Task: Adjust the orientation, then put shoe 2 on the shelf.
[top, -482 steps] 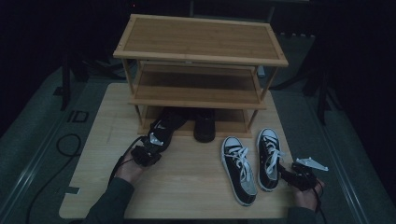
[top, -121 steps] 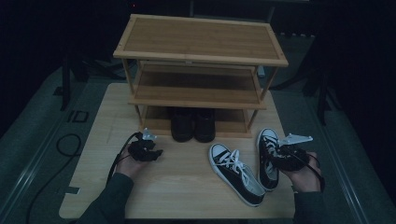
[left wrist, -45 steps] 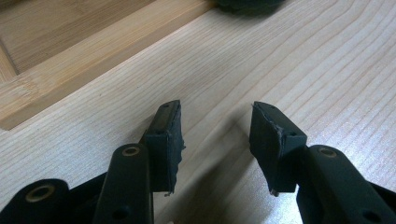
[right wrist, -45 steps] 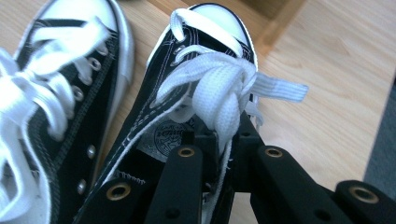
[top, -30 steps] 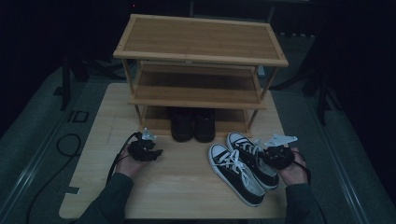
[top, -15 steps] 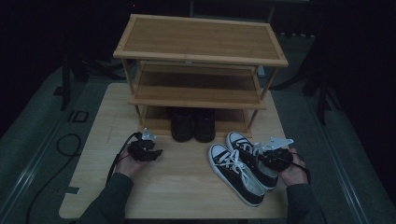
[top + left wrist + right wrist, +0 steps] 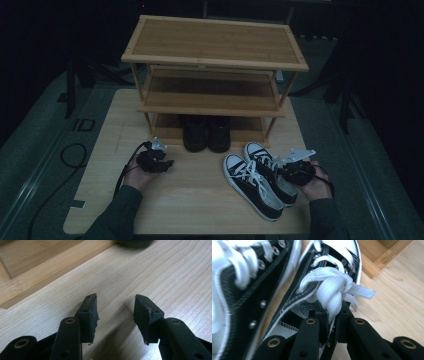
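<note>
Two sneakers are lying beside each other on the tabletop [image 7: 200, 200] before the shoe rack [image 7: 215, 55], and you are pinching the right sneaker [image 7: 317, 290] with the right gripper [image 7: 329, 322] fingers closed on its side wall to steer it, while the left gripper [image 7: 115, 312] fingers are resting half open, empty.

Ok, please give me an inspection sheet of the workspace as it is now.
Surface: wooden table, bare at the front.
Job's things: two black-and-white sneakers side by side at front right; the right one is held at its tongue and laces.
Clutter: black shoes on the lowest tier of the shoe rack.
Grippers: left gripper open over bare wood; right gripper shut on the right sneaker.
Cables: black cable on the floor, left.
Surroundings: dark; stand legs dimly seen.
</note>
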{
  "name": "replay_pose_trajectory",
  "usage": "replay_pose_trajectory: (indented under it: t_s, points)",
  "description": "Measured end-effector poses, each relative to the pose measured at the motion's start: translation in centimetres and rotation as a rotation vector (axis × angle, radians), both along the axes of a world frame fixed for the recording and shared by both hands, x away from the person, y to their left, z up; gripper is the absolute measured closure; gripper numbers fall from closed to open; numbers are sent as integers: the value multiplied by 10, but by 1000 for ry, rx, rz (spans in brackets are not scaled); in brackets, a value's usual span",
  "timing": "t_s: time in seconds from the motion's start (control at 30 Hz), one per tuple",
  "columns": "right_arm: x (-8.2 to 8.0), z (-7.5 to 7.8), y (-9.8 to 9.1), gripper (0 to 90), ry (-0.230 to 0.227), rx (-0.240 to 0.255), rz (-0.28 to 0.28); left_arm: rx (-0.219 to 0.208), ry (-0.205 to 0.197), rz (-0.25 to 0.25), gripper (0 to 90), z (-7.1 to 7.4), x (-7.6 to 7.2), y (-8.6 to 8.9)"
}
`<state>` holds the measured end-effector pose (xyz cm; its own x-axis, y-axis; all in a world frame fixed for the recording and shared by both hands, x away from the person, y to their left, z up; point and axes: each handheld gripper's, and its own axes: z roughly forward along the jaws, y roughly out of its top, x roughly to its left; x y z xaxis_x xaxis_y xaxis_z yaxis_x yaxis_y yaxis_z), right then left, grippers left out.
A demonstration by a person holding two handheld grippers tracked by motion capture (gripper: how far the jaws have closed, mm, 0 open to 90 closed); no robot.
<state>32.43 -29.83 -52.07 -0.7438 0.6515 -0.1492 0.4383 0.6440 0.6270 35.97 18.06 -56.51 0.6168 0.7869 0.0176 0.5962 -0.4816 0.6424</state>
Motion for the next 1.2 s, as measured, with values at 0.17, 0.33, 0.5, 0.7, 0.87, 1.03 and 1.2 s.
replay_pose_trajectory:
  t_s: [0.17,0.33,0.5,0.7,0.87,1.03,1.2]
  points:
    - [-1,-3,-3,801,27,29,-13,0,0,-1,545,0,0,0]
    - [0,2,2,643,86,-6,7,-2,-1,-2,545,0,0,0]
    - [-2,6,5,586,94,-41,-7,-1,0,-4,545,0,0,0]
    - [-3,14,1,496,90,-57,-35,-3,-1,-1,544,0,0,0]
    - [-7,22,0,450,83,-69,-62,-2,-2,-2,541,0,0,0]
    - [-12,33,-5,404,74,-47,-69,-5,-2,-3,536,0,0,0]
    - [-14,43,-6,389,59,-44,-47,-7,-4,-2,535,-1,-1,0]
